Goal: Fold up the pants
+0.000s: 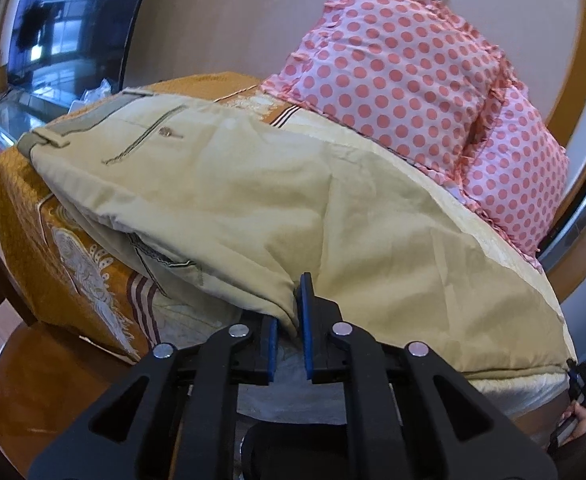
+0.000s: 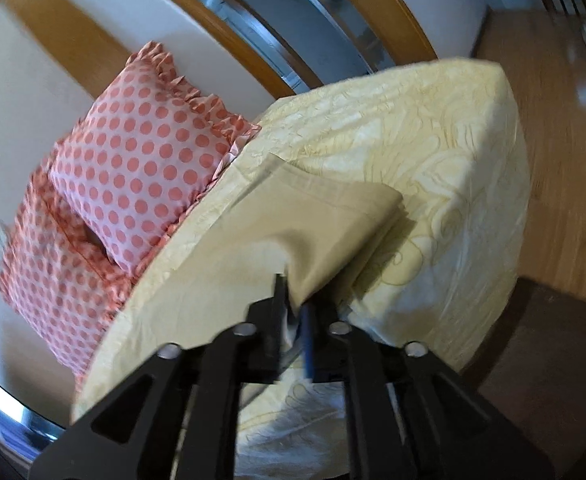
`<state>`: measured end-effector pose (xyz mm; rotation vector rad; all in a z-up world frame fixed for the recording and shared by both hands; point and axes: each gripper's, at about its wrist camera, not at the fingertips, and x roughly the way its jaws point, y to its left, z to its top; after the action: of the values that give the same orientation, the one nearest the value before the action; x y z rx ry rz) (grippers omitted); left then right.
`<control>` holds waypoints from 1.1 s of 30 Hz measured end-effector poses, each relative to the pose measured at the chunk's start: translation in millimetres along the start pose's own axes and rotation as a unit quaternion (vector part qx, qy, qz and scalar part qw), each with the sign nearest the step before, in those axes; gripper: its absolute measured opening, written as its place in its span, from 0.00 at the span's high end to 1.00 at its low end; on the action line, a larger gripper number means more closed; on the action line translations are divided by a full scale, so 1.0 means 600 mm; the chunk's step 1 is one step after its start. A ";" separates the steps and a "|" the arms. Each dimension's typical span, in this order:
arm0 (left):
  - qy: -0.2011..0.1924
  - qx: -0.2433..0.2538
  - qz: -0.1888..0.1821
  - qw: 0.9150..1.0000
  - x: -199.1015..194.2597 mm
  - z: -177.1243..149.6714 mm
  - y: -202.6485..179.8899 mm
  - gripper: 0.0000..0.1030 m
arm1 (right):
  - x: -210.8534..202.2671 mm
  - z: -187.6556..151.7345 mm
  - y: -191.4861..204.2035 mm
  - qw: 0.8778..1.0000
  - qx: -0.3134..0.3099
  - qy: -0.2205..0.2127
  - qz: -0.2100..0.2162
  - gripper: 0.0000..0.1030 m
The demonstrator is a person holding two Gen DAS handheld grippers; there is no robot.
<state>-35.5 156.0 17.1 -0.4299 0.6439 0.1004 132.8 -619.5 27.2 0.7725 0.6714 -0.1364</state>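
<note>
Beige pants [image 1: 253, 200] lie across the bed, waistband and back pocket at the far left, legs running toward the right. My left gripper [image 1: 291, 320] is shut on a fold of the pants near the bed's front edge, cloth pinched between its blue pads. In the right wrist view the leg ends of the pants [image 2: 325, 220] lie doubled on the cream bedspread [image 2: 453, 140]. My right gripper [image 2: 295, 316] is shut on the near edge of the leg cloth. The right gripper also shows at the lower right of the left wrist view [image 1: 585, 384].
Two pink polka-dot pillows [image 1: 405, 80] [image 2: 145, 160] stand at the head of the bed against the wall. An orange patterned cover [image 1: 65, 240] hangs at the bed's left end. A dark TV [image 1: 65, 28] is far left. Wooden floor [image 2: 565, 160] lies to the right.
</note>
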 end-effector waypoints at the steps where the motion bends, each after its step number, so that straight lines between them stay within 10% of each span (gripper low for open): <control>1: -0.002 0.003 -0.001 1.000 -0.007 0.000 -0.002 0.87 | -0.008 0.001 0.001 1.000 0.000 -0.011 0.001 0.55; 3: -0.008 0.008 -0.003 1.000 -0.024 -0.001 -0.003 0.82 | -0.030 0.008 -0.002 0.999 0.006 -0.052 -0.012 0.41; 12: -0.064 0.014 0.044 0.997 -0.082 0.014 -0.004 0.68 | -0.014 0.029 -0.038 0.992 -0.018 -0.102 -0.073 0.52; 14: -0.087 0.018 0.051 0.995 -0.087 0.022 -0.008 0.30 | -0.001 0.021 -0.027 0.993 -0.040 -0.088 -0.062 0.56; 15: -0.103 0.023 0.053 0.993 -0.088 0.026 -0.014 0.27 | -0.001 0.012 -0.020 0.993 -0.053 -0.088 -0.062 0.56; 21: -0.126 0.075 0.057 0.988 -0.054 0.043 -0.042 0.22 | -0.007 -0.030 -0.006 0.996 -0.041 -0.078 0.012 0.72; 24: -0.097 0.076 0.064 0.990 -0.016 0.042 -0.033 0.22 | 0.007 -0.031 -0.002 0.996 -0.040 -0.067 0.034 0.95; 33: -0.069 0.055 0.068 0.994 0.026 0.016 0.001 0.21 | -0.013 0.004 0.139 0.979 -0.113 -0.099 0.135 0.97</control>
<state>-17.9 160.2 14.5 -0.2699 0.5401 0.2202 157.1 -562.1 83.4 0.6143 0.3805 0.1089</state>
